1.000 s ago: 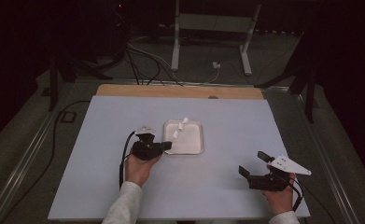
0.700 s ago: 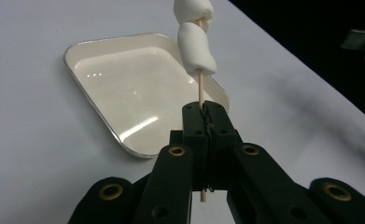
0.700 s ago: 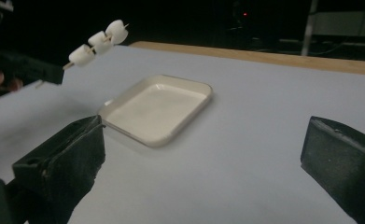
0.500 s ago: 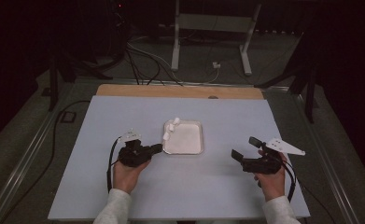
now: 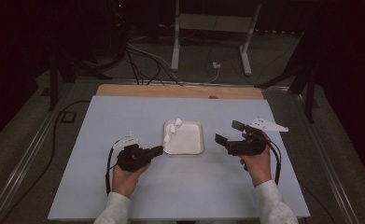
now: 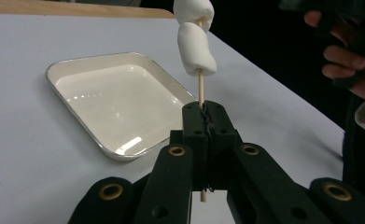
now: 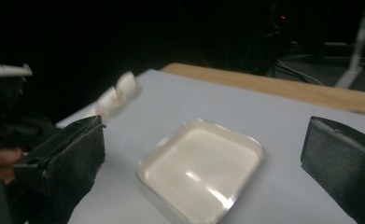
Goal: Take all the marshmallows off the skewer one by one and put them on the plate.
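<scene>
Near the middle of the high view, a white tray [image 5: 184,138] is seen on the pale table [image 5: 101,116]. Just left of it, the left gripper [image 5: 157,150] is held with its jaws squeezed tight on a thin wooden stick [image 6: 200,88]. Two white marshmallows [image 6: 196,49] are stuck on the stick, which is seen in the left gripper view standing straight up above the right edge of the tray. At the right of the high view, the right gripper [image 5: 230,132] is held above the table with its jaws wide apart and nothing between them. Compared with a second ago, the left gripper has been pulled away from the tray toward the lower left, and the marshmallows are now seen over the tray's upper left corner. The right gripper has been lifted and brought much closer to the tray's right side.
</scene>
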The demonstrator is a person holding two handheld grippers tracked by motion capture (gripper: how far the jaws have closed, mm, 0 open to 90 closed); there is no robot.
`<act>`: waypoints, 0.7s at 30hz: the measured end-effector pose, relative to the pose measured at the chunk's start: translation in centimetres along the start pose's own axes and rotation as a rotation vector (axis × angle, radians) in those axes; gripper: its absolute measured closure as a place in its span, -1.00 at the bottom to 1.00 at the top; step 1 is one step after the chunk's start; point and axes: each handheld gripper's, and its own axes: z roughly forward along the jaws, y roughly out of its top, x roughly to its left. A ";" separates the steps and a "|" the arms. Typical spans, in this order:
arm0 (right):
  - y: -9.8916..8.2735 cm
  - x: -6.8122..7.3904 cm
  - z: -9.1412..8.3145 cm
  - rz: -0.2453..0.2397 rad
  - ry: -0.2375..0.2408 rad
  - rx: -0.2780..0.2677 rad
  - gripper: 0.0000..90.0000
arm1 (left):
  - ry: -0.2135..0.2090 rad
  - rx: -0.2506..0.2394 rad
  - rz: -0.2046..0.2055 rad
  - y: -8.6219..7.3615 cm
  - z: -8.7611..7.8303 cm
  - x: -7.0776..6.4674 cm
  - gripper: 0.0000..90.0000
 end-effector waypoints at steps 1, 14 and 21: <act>0.4 0.1 0.4 0.004 0.011 -0.004 -1.00 | -0.008 -0.004 -0.004 0.0 -0.1 0.0 1.00; 2.4 1.8 5.3 0.072 0.164 0.057 -0.77 | -0.030 -0.029 0.005 0.1 -0.1 -0.6 1.00; 2.3 2.4 7.0 0.178 0.254 0.098 -0.18 | -0.049 -0.049 0.012 0.3 -0.1 -1.0 1.00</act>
